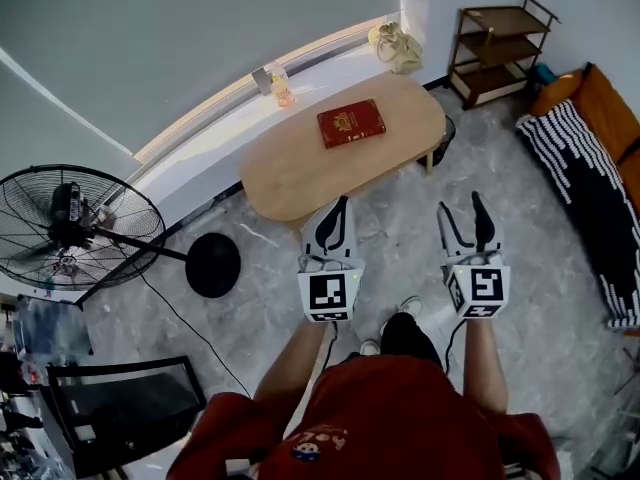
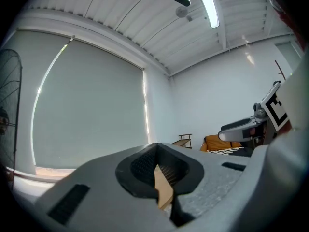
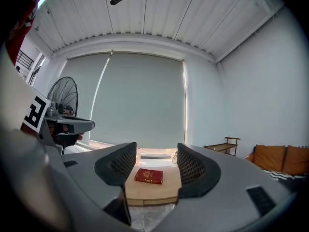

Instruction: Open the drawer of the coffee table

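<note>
An oval light-wood coffee table (image 1: 300, 173) stands ahead of me with a red book (image 1: 351, 123) on its top. In the right gripper view the table (image 3: 152, 190) shows between the jaws, and a thin seam of a drawer front runs along its near edge. My left gripper (image 1: 341, 208) hovers just in front of the table's near edge, jaws shut with nothing between them; a sliver of table (image 2: 164, 190) shows past them. My right gripper (image 1: 462, 213) hangs open over the floor to the right, clear of the table.
A black floor fan (image 1: 75, 228) with its round base (image 1: 213, 265) stands at the left. A brown shelf rack (image 1: 500, 53) and a striped sofa (image 1: 590, 168) are at the right. A bag (image 1: 398, 46) and a bottle (image 1: 281, 86) sit on the window ledge. A black chair (image 1: 120, 408) is at my lower left.
</note>
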Available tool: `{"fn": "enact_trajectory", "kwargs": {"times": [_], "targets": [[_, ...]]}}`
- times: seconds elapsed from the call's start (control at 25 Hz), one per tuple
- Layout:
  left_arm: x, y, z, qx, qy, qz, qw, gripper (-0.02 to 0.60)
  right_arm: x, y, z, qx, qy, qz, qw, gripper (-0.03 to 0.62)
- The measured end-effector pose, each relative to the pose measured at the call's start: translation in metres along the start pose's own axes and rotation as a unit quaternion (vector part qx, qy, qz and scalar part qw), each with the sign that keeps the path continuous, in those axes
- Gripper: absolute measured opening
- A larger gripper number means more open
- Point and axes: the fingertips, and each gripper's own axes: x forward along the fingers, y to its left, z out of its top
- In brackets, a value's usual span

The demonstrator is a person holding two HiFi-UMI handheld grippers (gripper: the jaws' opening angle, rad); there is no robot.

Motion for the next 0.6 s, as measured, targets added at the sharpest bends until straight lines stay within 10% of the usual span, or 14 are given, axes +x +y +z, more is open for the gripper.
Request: {"fn": "enact_trajectory", "kwargs": {"times": [0.6], "targets": [[0.152,-0.053,0.000,-0.004,-0.004,-0.049,0.9988,0.008,0.067,-0.138,-0.025,0.038,0.010,-0.063,0.997,0.247]]}}
